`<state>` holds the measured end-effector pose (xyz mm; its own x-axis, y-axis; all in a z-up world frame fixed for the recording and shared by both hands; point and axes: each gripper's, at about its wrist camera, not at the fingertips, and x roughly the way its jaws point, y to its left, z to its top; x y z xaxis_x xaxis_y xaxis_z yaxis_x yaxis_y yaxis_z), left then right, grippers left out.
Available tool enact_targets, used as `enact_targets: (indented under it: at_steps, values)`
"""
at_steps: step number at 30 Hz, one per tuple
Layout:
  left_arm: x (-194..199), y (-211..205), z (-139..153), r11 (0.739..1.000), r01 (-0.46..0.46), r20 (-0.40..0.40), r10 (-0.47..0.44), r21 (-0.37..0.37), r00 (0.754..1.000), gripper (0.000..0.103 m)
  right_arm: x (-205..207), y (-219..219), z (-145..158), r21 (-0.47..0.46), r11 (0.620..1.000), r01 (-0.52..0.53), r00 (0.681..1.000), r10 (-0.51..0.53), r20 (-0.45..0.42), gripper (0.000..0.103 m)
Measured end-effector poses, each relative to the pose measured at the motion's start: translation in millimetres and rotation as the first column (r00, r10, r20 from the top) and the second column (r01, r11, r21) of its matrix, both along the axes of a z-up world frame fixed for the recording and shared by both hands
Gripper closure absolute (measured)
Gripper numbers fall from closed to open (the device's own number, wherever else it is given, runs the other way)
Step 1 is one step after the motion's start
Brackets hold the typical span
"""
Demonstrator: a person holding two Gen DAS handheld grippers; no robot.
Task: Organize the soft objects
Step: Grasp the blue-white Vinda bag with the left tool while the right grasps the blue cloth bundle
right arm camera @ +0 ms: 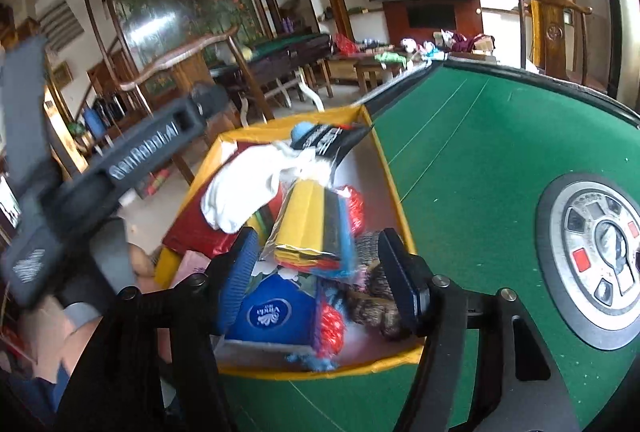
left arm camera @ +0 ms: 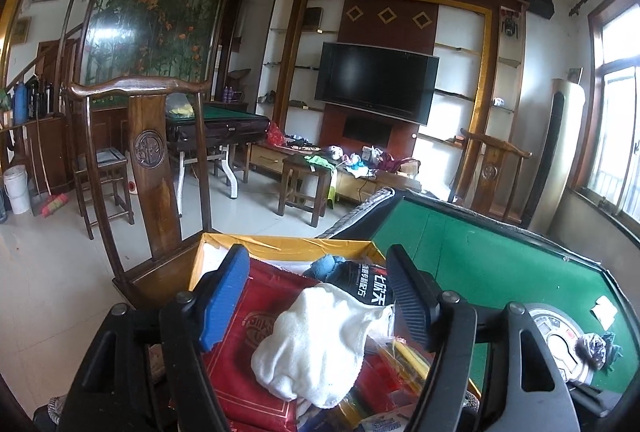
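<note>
A limp white towel, best pinched at a thick fold, is being straddled in the yellow box at lower centre by spread, empty jaws.

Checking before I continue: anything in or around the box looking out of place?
The white cloth lies crumpled atop the pile in the yellow box, draped toward its left edge. A dark crumpled wrapper sits loose on the green table.
</note>
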<state>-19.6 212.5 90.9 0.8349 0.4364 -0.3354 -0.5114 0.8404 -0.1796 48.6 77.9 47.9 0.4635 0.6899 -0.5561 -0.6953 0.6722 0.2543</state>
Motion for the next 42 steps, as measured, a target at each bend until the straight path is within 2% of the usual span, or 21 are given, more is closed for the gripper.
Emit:
enact_targets:
  at_steps: [2, 4, 7, 10, 13, 15, 16, 19, 22, 25, 28, 30, 31, 33, 35, 38, 40, 42]
  values:
    - [0, 0, 0, 1.000, -0.001, 0.005, 0.001, 0.002, 1.000, 0.032, 2, -22, 6, 0.040, 0.999, 0.025, 1.000, -0.026, 0.013, 0.040]
    - [-1, -2, 0, 1.000, -0.001, 0.013, 0.001, 0.006, 1.000, 0.032, 10, -57, 13, 0.060, 0.993, 0.103, 0.994, -0.105, 0.031, 0.040]
    - [-3, -7, 0, 1.000, 0.013, 0.030, -0.013, 0.022, 0.999, 0.032, 33, -119, 14, 0.053, 0.960, 0.273, 0.960, -0.276, 0.042, 0.040]
    - [-4, -17, 1, 0.998, 0.035, 0.043, -0.037, 0.050, 0.998, 0.032, 60, -194, 8, 0.001, 0.871, 0.491, 0.870, -0.491, 0.045, 0.040]
    - [-5, -28, 2, 0.993, 0.102, 0.049, -0.105, 0.059, 0.993, 0.032, 87, -271, -4, -0.065, 0.750, 0.658, 0.753, -0.657, 0.038, 0.040]
    - [-6, -36, 5, 0.987, 0.149, 0.061, -0.153, 0.064, 0.986, 0.032, 99, -305, -9, -0.077, 0.694, 0.716, 0.697, -0.716, 0.032, 0.040]
    - [-5, -41, 6, 0.981, 0.181, 0.054, -0.184, 0.065, 0.981, 0.032, 105, -317, -13, -0.085, 0.688, 0.721, 0.692, -0.722, 0.028, 0.040]
    - [1, -61, 8, 0.952, 0.303, 0.005, -0.304, 0.048, 0.953, 0.032, 123, -335, -26, -0.124, 0.705, 0.698, 0.710, -0.704, -0.016, 0.040]
    - [10, -89, 5, 0.894, 0.447, -0.073, -0.445, 0.016, 0.893, 0.032, 135, -350, -36, -0.106, 0.702, 0.704, 0.701, -0.711, -0.051, 0.040]
    - [11, -114, 3, 0.857, 0.516, -0.122, -0.510, 0.020, 0.851, 0.032, 141, -359, -48, -0.092, 0.739, 0.667, 0.730, -0.673, -0.121, 0.040]
    - [11, -132, 2, 0.831, 0.555, -0.161, -0.544, 0.034, 0.824, 0.032, 144, -346, -56, -0.141, 0.749, 0.648, 0.740, -0.662, -0.117, 0.041]
    - [15, -140, -1, 0.813, 0.582, -0.185, -0.571, 0.008, 0.800, 0.032, 146, -342, -60, -0.152, 0.761, 0.630, 0.749, -0.648, -0.139, 0.048]
    - [19, -144, -4, 0.805, 0.593, -0.196, -0.584, -0.012, 0.788, 0.032, 146, -339, -61, -0.152, 0.770, 0.619, 0.758, -0.637, -0.142, 0.059]
    - [25, -150, -10, 0.787, 0.614, -0.222, -0.610, -0.059, 0.761, 0.032, 147, -332, -61, -0.162, 0.776, 0.609, 0.766, -0.629, -0.136, 0.062]
    - [30, -154, -17, 0.768, 0.631, -0.240, -0.637, -0.114, 0.732, 0.032, 146, -320, -61, -0.167, 0.801, 0.574, 0.793, -0.595, -0.130, 0.062]
    - [31, -162, -24, 0.742, 0.641, -0.247, -0.670, -0.194, 0.700, 0.032, 140, -289, -63, -0.197, 0.856, 0.478, 0.853, -0.505, -0.128, 0.062]
    - [33, -162, -26, 0.729, 0.641, -0.246, -0.684, -0.239, 0.686, 0.032, 128, -259, -62, -0.215, 0.907, 0.363, 0.909, -0.396, -0.132, 0.062]
    - [36, -163, -28, 0.714, 0.638, -0.247, -0.700, -0.289, 0.670, 0.032, 116, -239, -61, -0.158, 0.958, 0.240, 0.939, -0.270, -0.212, 0.062]
